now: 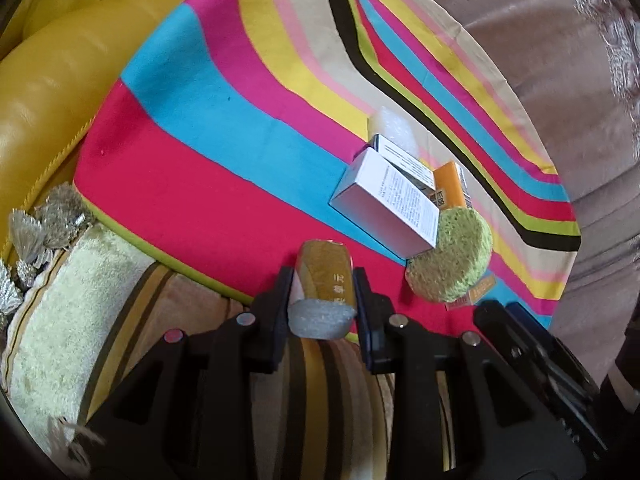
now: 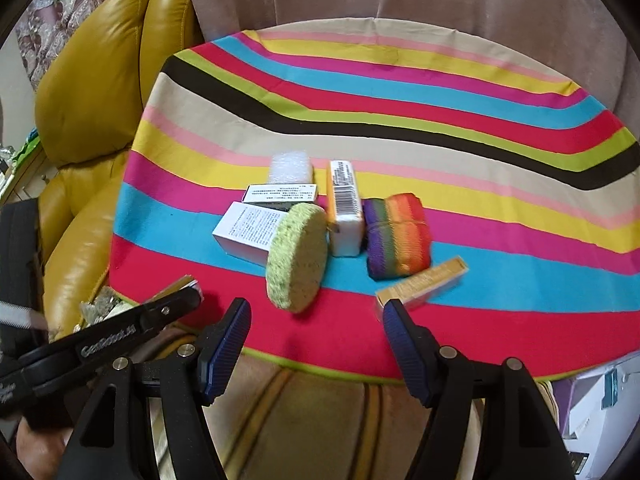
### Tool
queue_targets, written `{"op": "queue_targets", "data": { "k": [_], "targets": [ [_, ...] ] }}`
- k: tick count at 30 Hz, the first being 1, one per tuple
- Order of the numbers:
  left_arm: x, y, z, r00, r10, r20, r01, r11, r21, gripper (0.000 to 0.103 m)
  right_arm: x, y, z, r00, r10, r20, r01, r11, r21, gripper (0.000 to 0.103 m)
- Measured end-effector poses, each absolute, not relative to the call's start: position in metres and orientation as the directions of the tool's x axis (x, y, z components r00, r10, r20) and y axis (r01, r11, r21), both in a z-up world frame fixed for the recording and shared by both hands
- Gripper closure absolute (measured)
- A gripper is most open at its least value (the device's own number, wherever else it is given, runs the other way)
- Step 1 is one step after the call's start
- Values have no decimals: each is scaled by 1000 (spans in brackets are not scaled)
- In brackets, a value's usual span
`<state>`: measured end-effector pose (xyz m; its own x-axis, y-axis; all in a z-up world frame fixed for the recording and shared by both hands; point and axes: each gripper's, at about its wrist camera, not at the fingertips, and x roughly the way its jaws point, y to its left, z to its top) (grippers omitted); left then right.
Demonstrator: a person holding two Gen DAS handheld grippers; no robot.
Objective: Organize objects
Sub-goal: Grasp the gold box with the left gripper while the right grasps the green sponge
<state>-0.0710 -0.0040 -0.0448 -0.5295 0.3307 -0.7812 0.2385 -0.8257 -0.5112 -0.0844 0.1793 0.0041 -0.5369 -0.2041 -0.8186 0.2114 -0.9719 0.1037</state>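
Your left hand-held gripper (image 1: 322, 300) pinches the gold box (image 1: 326, 276) at the counter's (image 2: 500, 328) near edge; the right hand-held gripper (image 2: 316, 316) is spread, empty. Next, I'd set it beside the 2 white boxes (image 2: 256, 222).

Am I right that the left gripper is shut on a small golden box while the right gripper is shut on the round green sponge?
Not quite: the right gripper is open and holds nothing, as the right wrist view shows; the round green sponge lies on the striped cloth. The left gripper does grip the small golden box.
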Motion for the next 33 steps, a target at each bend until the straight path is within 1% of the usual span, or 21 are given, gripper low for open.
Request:
{"op": "queue_targets", "data": {
  "k": [5,8,10,11,13,14,16,27,33],
  "targets": [
    [-69,-1,-44,-534,339,-775,229,-824,-518,70,-104,164,-5,-536,-165,-828,198,-978,67,34],
    [-67,0,-42,-535,340,-774,228,-823,-520,70,-113,159,-12,-523,-151,-839,193,-980,56,43],
    [-67,2,-41,-534,339,-774,227,-825,-517,70,-117,159,-17,-509,-140,-850,186,-981,50,53],
    [-66,3,-40,-534,338,-775,225,-827,-516,70,-121,159,-21,-497,-141,-856,184,-981,55,56],
    [-68,4,-39,-533,337,-776,223,-829,-513,70,-125,160,-27,-475,-142,-869,176,-982,64,67],
    [-69,4,-39,-533,335,-777,223,-830,-511,70,-126,161,-30,-466,-146,-873,174,-982,71,70],
    [-69,7,-38,-532,331,-779,221,-834,-505,70,-128,163,-33,-453,-159,-878,174,-981,88,85],
    [-60,16,-23,-547,293,-784,175,-876,-449,70,-102,189,-21,-473,-234,-849,167,-970,175,86],
    [-57,31,-15,-546,301,-782,151,-883,-444,70,-87,209,-13,-488,-259,-833,139,-966,218,86]
  ]
}}
